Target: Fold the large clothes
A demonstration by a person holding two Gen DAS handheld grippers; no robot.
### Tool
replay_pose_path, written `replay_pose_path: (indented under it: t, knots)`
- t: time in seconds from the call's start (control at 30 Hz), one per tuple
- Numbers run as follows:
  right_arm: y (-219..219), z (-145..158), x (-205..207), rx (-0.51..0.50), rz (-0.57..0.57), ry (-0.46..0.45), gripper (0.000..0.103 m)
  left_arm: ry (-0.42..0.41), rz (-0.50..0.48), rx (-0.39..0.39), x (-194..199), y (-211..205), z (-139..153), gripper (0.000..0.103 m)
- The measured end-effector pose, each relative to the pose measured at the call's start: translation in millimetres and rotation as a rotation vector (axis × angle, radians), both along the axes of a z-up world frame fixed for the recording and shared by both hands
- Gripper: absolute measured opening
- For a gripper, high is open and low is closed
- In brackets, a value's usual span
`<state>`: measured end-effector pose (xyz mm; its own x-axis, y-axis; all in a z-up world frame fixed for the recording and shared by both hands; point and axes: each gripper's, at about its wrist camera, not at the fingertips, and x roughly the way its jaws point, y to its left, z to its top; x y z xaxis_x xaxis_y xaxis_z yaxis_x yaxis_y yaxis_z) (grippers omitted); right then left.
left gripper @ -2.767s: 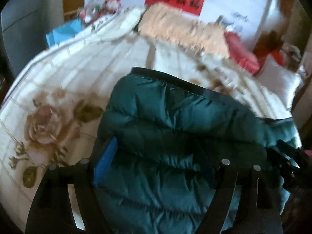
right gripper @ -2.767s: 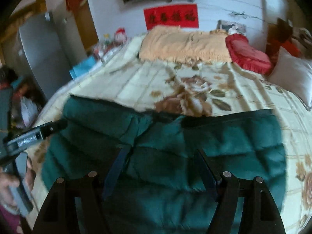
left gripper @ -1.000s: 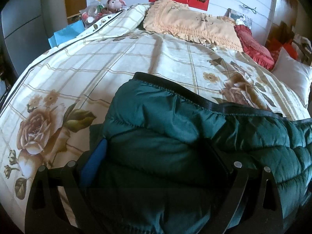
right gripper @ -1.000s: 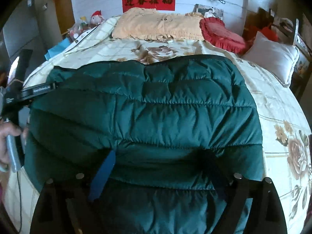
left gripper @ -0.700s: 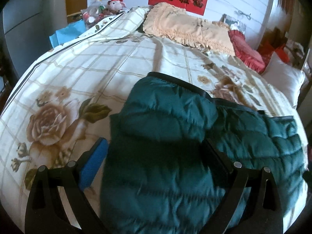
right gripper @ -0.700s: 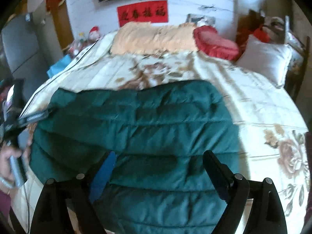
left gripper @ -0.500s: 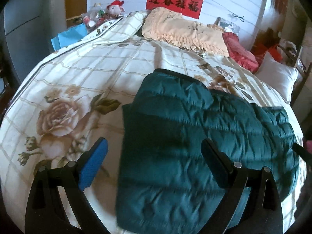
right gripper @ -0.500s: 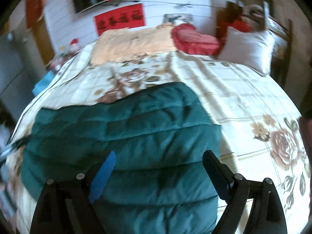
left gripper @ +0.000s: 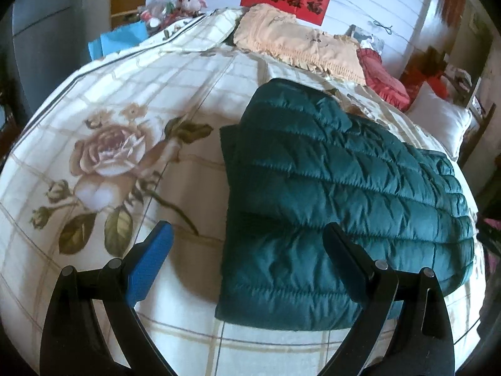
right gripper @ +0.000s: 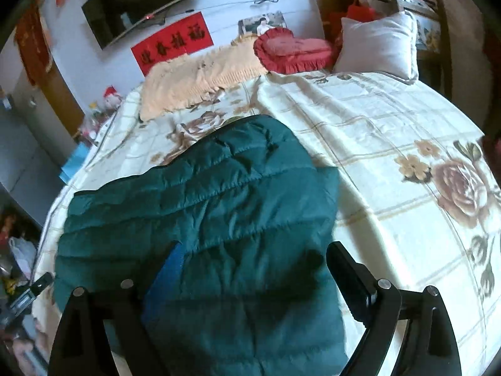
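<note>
A dark green quilted puffer jacket lies folded in a rough rectangle on the floral bedspread. It also shows in the right wrist view. My left gripper is open and empty, raised above the jacket's near left corner. My right gripper is open and empty, above the jacket's near right part; its blue pad sits over the fabric without pinching it.
A peach pillow, a red heart cushion and a white pillow lie at the head of the bed. A blue bag and toys sit at the far left. The left handheld gripper shows at the bed's left edge.
Both grippers held the jacket's edge and laid it over into a fold, then opened, let go and pulled back and up. The jacket now lies folded on the bed.
</note>
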<state>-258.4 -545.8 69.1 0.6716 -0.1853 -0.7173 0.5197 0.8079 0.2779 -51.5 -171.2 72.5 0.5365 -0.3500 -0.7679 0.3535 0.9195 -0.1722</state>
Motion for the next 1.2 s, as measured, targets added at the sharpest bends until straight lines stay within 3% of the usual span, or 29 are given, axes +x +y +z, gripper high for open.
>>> replay_pose_path:
  t: [0.4,0.63,1.2]
  knots:
    - [-12,-24,-39,0.077,-0.004,0.039,0.092,0.012,-0.005,-0.007,-12,7,-7,0.096]
    - [-9,-32,-33,0.1,0.033,0.055,0.099,0.038,-0.013,-0.012,-12,6,-14,0.096]
    - [-9,-38,-19,0.104,0.048,0.078,0.102,0.068,-0.021,-0.042,-6,4,-25,0.096]
